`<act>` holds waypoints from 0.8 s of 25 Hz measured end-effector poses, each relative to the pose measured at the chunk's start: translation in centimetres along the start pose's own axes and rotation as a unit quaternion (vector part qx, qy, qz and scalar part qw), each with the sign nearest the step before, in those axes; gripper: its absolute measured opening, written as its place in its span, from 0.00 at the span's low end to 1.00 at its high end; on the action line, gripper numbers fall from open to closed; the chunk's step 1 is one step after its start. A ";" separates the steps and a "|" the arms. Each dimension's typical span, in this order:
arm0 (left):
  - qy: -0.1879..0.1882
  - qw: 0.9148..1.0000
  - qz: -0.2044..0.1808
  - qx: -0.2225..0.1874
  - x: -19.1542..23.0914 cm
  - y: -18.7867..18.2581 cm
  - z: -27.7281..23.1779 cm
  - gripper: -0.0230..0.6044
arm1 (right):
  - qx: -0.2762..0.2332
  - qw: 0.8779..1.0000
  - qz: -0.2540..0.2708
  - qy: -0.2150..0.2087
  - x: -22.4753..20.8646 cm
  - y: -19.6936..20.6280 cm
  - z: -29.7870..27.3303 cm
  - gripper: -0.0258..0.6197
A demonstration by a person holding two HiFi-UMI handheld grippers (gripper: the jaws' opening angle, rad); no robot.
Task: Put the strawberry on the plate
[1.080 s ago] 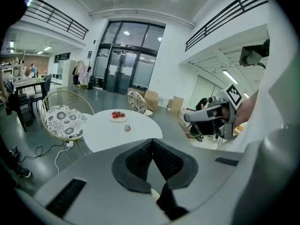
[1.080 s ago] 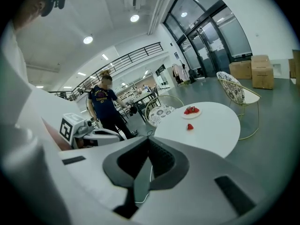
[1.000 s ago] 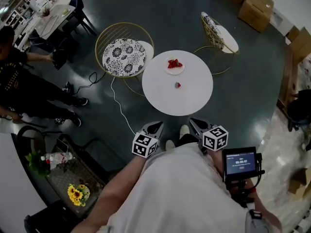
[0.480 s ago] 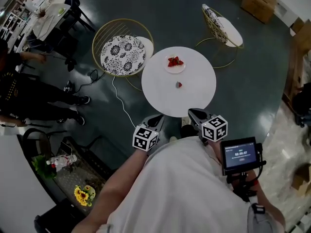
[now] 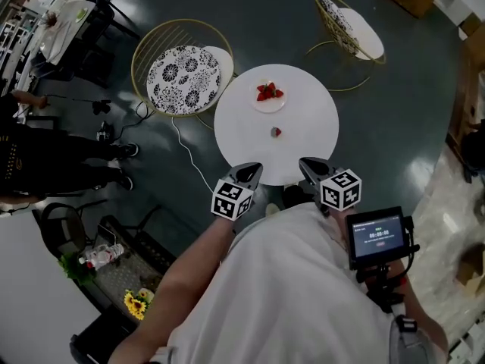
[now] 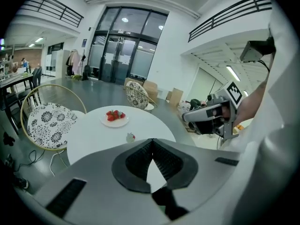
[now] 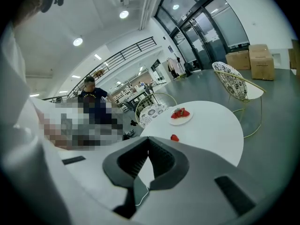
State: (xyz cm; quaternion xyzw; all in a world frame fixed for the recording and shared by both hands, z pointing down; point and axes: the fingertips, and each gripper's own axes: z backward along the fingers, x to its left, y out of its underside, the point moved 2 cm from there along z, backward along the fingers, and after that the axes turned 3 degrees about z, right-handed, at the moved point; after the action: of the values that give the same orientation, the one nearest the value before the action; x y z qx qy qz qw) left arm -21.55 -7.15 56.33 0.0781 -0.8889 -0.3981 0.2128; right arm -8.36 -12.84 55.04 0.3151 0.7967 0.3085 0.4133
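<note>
A single strawberry [image 5: 276, 132] lies near the middle of the round white table [image 5: 307, 108]. Beyond it a small white plate [image 5: 268, 97] holds a few more strawberries. My left gripper [image 5: 252, 171] and right gripper [image 5: 307, 165] hover side by side at the table's near edge, both shut and empty, well short of the fruit. In the left gripper view the strawberry [image 6: 131, 137] sits just past the shut tips [image 6: 152, 142], with the plate [image 6: 115, 121] behind. The right gripper view shows the strawberry [image 7: 174, 137] and plate [image 7: 180, 117] ahead of its closed tips [image 7: 149, 139].
A gold wire chair with a patterned cushion [image 5: 182, 78] stands at the table's left and a second one [image 5: 352, 32] at the far right. A white cable [image 5: 186, 161] runs over the floor. A person [image 5: 38, 158] sits at far left. A low stand with sunflowers [image 5: 136, 303] is near left.
Both grippers have come forward together to the table's near edge, and the table has drawn closer in the head view. The jaws stay shut; the strawberry has not moved.
</note>
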 end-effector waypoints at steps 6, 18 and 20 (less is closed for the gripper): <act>0.023 0.999 -0.021 0.019 -0.4 -0.6 -1.4 0.05 | 0.007 1.000 -0.010 0.009 -0.4 0.0 0.3 0.05; -0.004 0.996 -0.023 0.082 3.0 -1.7 -8.4 0.05 | 0.030 0.998 -0.041 -0.021 -7.2 -1.6 -4.0 0.05; -0.015 0.995 -0.024 0.096 3.2 -1.6 -8.8 0.05 | 0.030 0.998 -0.046 -0.025 -7.8 -1.8 -4.1 0.05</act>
State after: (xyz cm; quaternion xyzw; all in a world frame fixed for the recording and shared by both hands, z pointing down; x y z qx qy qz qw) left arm -20.62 -15.19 61.39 0.1137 -0.9238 -0.3173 0.1817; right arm -8.72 -20.78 59.28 0.2974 0.8088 0.2573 0.4372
